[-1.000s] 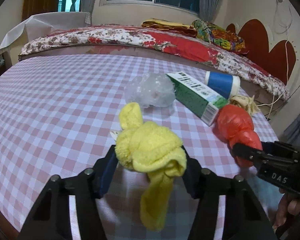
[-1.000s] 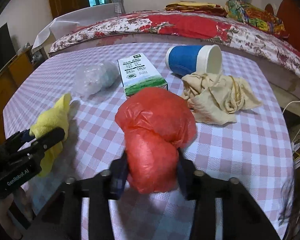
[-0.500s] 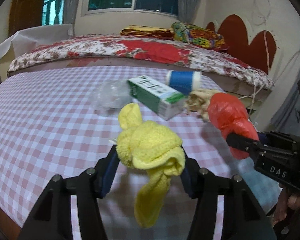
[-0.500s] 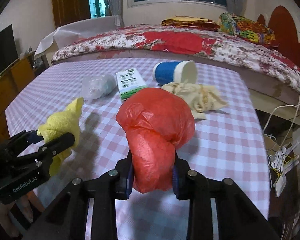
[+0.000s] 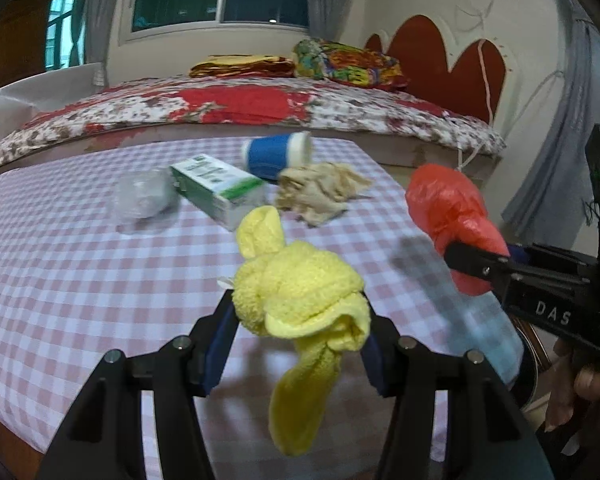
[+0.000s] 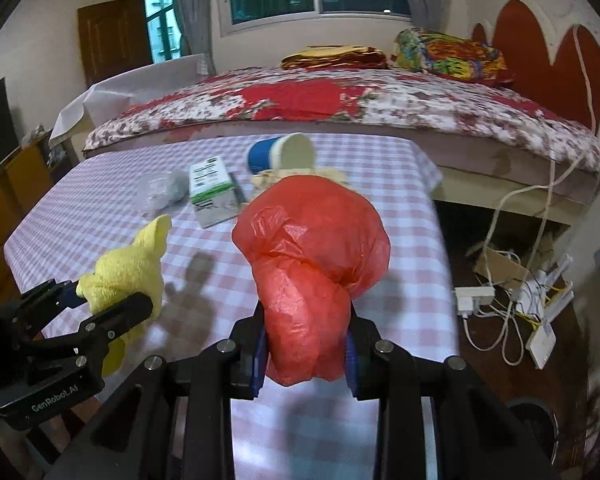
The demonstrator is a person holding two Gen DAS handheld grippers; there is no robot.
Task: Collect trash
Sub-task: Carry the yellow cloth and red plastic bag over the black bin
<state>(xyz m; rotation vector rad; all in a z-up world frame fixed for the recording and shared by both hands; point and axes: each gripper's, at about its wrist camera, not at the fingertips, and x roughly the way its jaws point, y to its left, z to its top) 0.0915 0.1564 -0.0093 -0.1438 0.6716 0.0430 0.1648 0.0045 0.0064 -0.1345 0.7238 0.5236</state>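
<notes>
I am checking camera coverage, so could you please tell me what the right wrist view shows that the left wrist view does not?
Only the right wrist view shows the floor beside the table, with white power strips and cables, plus a wooden door. Only the left wrist view shows the person's hand holding the right gripper. Both show the yellow cloth, red bag, green carton, blue cup and checked table.

Carton [image 5: 216, 190] between crumpled wrap [image 5: 144, 198] and cup [image 5: 276, 155] — on table [image 5: 60, 280].

One carton [image 5: 216, 186], one cup [image 5: 274, 154], two rags [image 5: 296, 292], two bags [image 5: 448, 208].
</notes>
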